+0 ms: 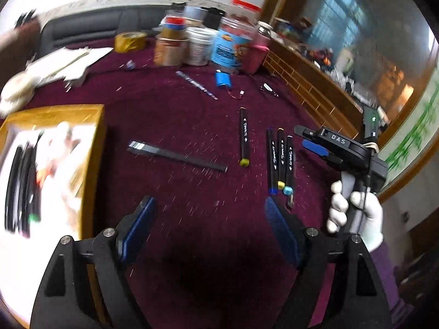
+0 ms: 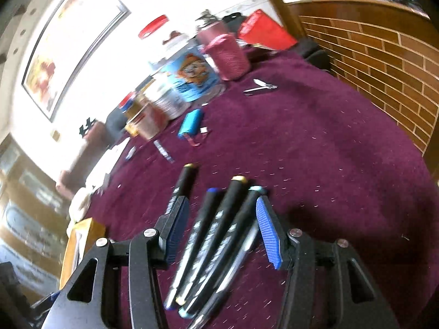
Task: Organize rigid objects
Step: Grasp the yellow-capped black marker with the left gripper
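The left gripper (image 1: 210, 209) hangs over the purple tablecloth (image 1: 170, 126) with its jaws spread wide and nothing between them; bare cloth lies under and ahead of it. To its left a yellow-walled box (image 1: 94, 148) sits on the cloth, already holding dark pens, its near wall close beside the left finger. Ahead lie a flat black strip (image 1: 175, 155) and a single black marker (image 1: 244, 137) with a yellow cap, well apart from each other. Further right three markers (image 1: 281, 161) lie side by side, touching or nearly so. The right gripper (image 2: 222, 219), held by a white-gloved hand (image 1: 354, 216), hovers right over these three; its jaws stand partly open, the markers lie between the blue pads, and the blur makes it hard to tell if a pad touches them. Jars and tape rolls (image 1: 197, 41) crowd the far edge of the table, with a blue battery pack (image 1: 222, 79) and nail clippers (image 2: 260, 86) lying just before them. The right side of the cloth is open up to a brick-patterned wall (image 2: 384, 63).
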Tool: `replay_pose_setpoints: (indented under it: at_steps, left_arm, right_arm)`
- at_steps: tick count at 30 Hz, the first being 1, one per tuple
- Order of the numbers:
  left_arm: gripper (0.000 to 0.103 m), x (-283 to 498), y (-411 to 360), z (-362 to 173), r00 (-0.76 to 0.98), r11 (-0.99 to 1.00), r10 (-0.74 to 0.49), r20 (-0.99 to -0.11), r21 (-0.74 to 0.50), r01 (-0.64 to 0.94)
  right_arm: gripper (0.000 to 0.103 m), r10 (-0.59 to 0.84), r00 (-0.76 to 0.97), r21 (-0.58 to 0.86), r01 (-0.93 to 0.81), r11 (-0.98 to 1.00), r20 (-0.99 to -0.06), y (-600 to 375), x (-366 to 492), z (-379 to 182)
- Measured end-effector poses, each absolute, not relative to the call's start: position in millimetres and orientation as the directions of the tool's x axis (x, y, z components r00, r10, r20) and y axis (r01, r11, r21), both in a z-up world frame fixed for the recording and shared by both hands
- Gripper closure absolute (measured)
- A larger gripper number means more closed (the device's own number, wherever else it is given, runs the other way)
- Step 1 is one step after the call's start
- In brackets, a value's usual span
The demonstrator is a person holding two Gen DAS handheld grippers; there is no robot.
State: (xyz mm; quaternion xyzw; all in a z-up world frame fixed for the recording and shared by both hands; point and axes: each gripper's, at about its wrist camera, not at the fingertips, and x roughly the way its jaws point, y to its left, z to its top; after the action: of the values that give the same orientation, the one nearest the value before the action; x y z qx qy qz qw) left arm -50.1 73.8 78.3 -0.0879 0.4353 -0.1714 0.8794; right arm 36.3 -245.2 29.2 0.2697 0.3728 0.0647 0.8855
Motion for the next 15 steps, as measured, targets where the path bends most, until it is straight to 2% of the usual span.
replay_pose_setpoints:
  at_steps: [4,12,13,14,15]
  left_arm:
    - [0.023,-16.7,33.6,72.0,0.558,0.935,-0.346,-0.754,-0.229,0.271]
    - [0.025,67.9,-45.4,27.4,0.461,0.935,-0.304,-0.833,-0.169,0.312]
    - [0.03,77.0,-51.1,21.4,0.443,0.934,-0.301,-0.844,-0.167,0.316]
    - [0.051,85.5,-56.3,16.4,0.438,0.938,-0.281,-0.854,-0.148,0.314]
    - [0.061,89.4,-61.5,18.3,0.469,0.942,-0.255,-0.845,-0.109,0.316]
  right_arm:
    - [0.057,0.282,0.723,0.521,0.126,0.844,-0.631,-264.5,29.9,24.7]
    - [0.057,0.283,0.73,0.571,0.176,0.802,-0.622,-284.7,27.0,18.3]
    - [0.057,0.273,0.729,0.561,0.181,0.807,-0.628,-285.0,28.3,18.1]
    - [0.057,0.265,0.727,0.553,0.185,0.812,-0.633,-285.4,29.2,17.5]
    - [0.057,0.257,0.724,0.543,0.19,0.818,-0.641,-284.7,30.2,16.8]
